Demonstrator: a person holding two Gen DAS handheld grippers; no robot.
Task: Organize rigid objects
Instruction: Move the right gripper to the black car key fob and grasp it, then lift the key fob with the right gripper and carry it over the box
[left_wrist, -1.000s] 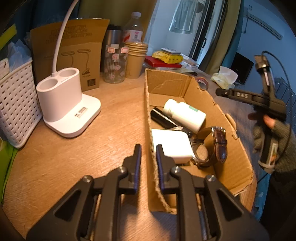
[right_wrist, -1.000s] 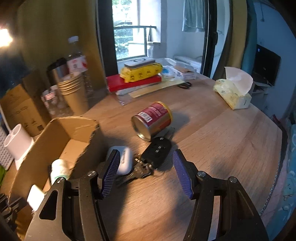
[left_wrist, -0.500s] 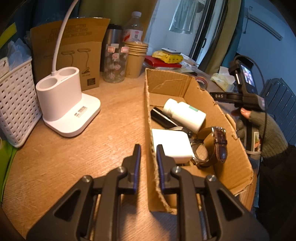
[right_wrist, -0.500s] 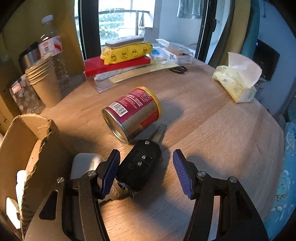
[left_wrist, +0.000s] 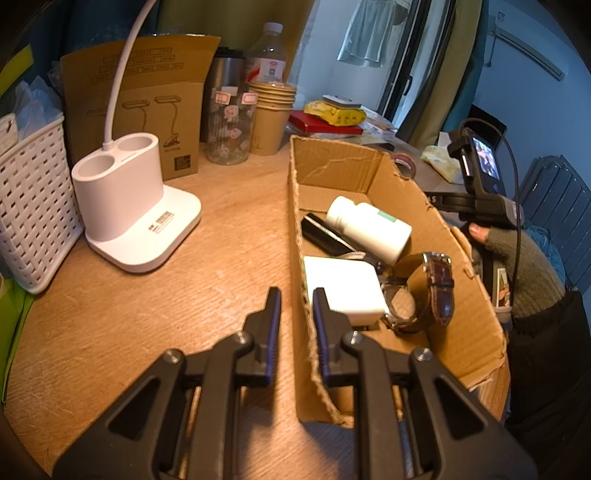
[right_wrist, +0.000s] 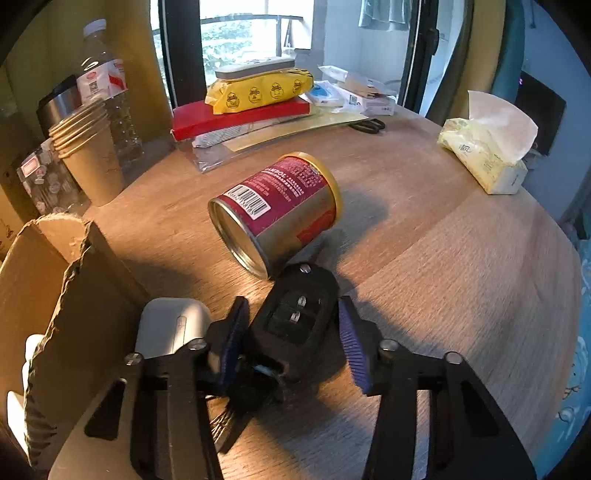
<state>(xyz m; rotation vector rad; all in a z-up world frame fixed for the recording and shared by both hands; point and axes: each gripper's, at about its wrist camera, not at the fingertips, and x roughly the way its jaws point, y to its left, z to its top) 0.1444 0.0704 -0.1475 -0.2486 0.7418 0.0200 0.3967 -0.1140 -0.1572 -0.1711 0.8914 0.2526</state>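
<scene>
The right tool (right_wrist: 291, 341) is seen closing around a black car key fob (right_wrist: 295, 317) lying on the bench (right_wrist: 424, 240); the fob sits between the 2 blue pads, the left pad at its edge, a gap showing at the right pad. The fob's lower end and key ring are hidden behind the tool. At 9 o'clock from the fob a white case (right_wrist: 171, 325) is partly covered by the tool's left finger. At 12 o'clock a red can (right_wrist: 277, 214) lies on its side, touching the fob, with a barcode and small unreadable print. Farther off, at 2 o'clock, a tissue pack (right_wrist: 487, 158) is seen.

The left tool (left_wrist: 295, 301) is nearly together, clamped on the near left wall of the cardboard box (left_wrist: 454, 266). Inside the box are seen a white block (left_wrist: 343, 284), a brown-strapped watch (left_wrist: 436, 288), a black flat item (left_wrist: 321, 234) partly hidden, and a white bottle (left_wrist: 369, 229) with a green label, unreadable. At 10 o'clock stands a white lamp base (left_wrist: 129, 199); its sticker cannot be read. At 3 o'clock the person's gloved hand (left_wrist: 517, 258) is cut off by the box wall.
</scene>
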